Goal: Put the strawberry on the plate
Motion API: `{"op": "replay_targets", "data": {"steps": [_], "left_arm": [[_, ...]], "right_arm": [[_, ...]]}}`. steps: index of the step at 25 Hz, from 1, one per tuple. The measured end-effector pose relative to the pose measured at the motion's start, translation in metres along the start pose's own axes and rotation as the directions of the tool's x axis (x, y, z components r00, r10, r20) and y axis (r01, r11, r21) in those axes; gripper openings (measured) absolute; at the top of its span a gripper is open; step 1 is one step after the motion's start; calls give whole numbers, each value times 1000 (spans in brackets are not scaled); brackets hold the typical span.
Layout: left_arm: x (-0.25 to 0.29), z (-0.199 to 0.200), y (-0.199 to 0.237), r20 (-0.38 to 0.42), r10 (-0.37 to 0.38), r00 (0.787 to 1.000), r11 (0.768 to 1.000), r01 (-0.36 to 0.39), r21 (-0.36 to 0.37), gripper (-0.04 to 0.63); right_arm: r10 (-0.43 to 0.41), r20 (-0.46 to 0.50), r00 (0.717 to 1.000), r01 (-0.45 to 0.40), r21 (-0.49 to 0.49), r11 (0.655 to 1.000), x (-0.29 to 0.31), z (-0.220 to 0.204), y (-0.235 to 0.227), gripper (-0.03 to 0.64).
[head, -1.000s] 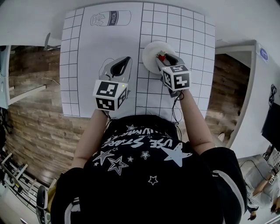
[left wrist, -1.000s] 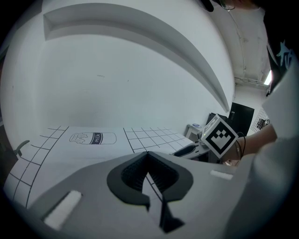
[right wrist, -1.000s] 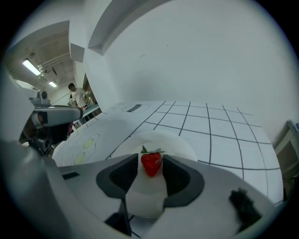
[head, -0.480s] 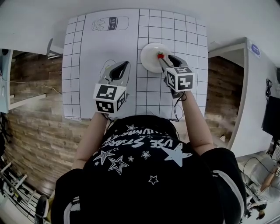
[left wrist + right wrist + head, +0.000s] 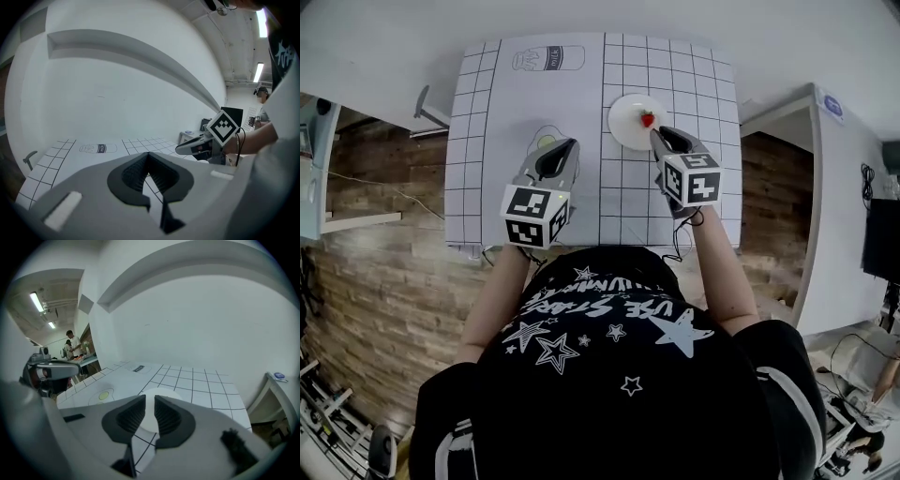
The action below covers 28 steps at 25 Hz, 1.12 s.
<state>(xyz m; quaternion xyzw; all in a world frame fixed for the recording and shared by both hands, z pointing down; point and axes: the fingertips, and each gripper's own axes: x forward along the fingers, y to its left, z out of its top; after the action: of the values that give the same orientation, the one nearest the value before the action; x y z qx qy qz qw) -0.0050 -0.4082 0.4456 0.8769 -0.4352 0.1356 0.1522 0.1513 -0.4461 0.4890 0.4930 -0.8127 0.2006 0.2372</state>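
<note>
A red strawberry (image 5: pixel 648 119) lies on the small white plate (image 5: pixel 628 124) at the far right of the gridded mat. My right gripper (image 5: pixel 660 134) hovers just short of the plate's near rim, clear of the berry. Its jaws are closing with nothing between them. In the right gripper view only the plate (image 5: pixel 165 392) shows through the narrow gap of the right gripper (image 5: pixel 150 398), and the strawberry is hidden. My left gripper (image 5: pixel 570 144) hangs over the mat's middle, shut and empty; in its own view the left gripper (image 5: pixel 148 155) has its tips touching.
The white mat (image 5: pixel 497 187) carries a milk-carton drawing (image 5: pixel 547 59) at the far edge and an egg drawing (image 5: pixel 546 141) by the left gripper. The table ends close on both sides above a wooden floor. A white counter (image 5: pixel 839 187) stands to the right.
The right gripper has drawn back from the plate toward me, and the strawberry stays on the plate. Its jaws have narrowed. The left gripper has barely moved.
</note>
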Motion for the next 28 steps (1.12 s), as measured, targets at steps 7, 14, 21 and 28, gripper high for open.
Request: {"op": "replay_targets", "data": {"steps": [7,14,21,28], "left_arm": [[-35,-2,-9,51,-9,999,1000,9,-1,9],[-85,-2,-12,117,-9,993,1000,10,-4,9],[-135,-19,-28,154,-48,987,999,49,-1,9],[-165,-49,-48,130,-120,984,992,123,-16,9]], "right_arm": [[-47,6,999,47,23,999,-35,-11,20,31],[-93,52,994,90,58,994,-76,-24,52,15],[-130,65,989,124,89,988,-118,-55,98,14],[-184,22,983,179,129,975,-162,-104,133,14]]}}
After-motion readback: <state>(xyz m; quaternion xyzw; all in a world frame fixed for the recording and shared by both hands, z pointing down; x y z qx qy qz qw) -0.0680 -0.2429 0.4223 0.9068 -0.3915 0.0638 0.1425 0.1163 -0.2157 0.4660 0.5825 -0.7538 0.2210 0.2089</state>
